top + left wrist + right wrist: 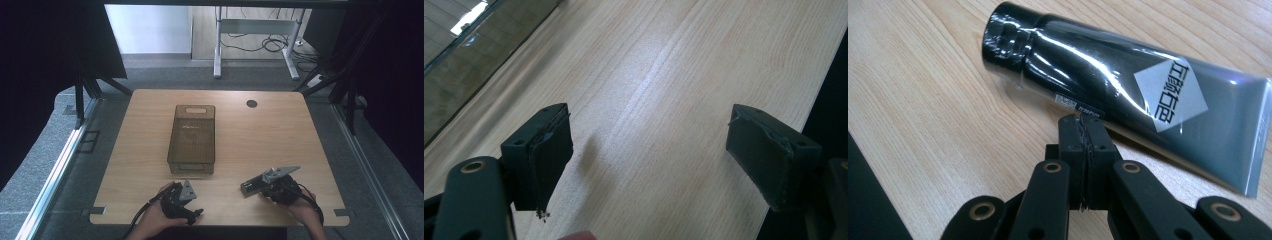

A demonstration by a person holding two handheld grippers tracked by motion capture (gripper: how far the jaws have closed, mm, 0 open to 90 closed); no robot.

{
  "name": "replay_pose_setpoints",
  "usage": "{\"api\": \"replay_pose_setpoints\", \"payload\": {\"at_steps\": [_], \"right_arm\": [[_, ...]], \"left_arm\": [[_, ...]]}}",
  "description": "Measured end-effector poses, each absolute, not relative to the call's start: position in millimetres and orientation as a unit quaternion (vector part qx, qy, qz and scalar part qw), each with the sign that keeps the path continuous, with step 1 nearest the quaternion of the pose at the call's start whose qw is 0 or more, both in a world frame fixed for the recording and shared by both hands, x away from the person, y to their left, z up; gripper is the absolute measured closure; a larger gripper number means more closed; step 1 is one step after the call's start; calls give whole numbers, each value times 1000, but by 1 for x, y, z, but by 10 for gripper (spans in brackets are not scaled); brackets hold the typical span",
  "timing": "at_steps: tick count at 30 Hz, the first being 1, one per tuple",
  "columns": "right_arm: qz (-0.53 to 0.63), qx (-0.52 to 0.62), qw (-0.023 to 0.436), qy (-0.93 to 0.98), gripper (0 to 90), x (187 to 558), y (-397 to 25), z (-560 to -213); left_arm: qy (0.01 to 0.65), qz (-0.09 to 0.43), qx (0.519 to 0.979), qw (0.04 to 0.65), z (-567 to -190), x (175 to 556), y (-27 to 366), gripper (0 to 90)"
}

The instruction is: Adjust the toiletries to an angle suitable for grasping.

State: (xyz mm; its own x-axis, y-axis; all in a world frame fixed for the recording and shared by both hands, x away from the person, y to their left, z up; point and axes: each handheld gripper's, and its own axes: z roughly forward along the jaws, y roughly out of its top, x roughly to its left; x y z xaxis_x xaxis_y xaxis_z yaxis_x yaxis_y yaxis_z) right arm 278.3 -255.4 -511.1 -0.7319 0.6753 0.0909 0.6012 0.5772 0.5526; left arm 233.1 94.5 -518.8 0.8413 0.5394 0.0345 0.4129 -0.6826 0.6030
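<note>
Right gripper (1083, 122) pressed together, tube (1128, 95) just ahead — part jaws first; left gripper (649, 150) wide, empty.

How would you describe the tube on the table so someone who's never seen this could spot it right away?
Start at the wooden table and find the see-through brown bin near its middle. Go to the near edge on the person's right, where the right gripper rests. The tube lies flat just ahead of its shut fingers: glossy black, round cap, flat crimped tail, and a grey diamond label.
</note>
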Motion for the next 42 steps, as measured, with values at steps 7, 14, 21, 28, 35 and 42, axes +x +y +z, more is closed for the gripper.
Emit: {"api": "replay_pose_setpoints", "payload": {"at_steps": [7,14,21,28,35,42], "right_arm": [[285,357,64,887,889,279,-251,-511],[284,347,59,892,889,279,-242,-514],[287,339,51,895,887,279,-237,-517],[286,333,49,897,895,277,-235,-516],[296,324,55,897,899,277,-228,-509],[298,309,57,901,899,276,-218,-504]], "left_arm": [[259,102,913,299,-521,233,92,188],[251,90,920,287,-526,232,86,188],[248,84,921,288,-527,231,85,179],[248,86,921,288,-526,231,85,180],[249,89,920,290,-525,231,85,180],[249,91,919,291,-524,230,86,180]]}}
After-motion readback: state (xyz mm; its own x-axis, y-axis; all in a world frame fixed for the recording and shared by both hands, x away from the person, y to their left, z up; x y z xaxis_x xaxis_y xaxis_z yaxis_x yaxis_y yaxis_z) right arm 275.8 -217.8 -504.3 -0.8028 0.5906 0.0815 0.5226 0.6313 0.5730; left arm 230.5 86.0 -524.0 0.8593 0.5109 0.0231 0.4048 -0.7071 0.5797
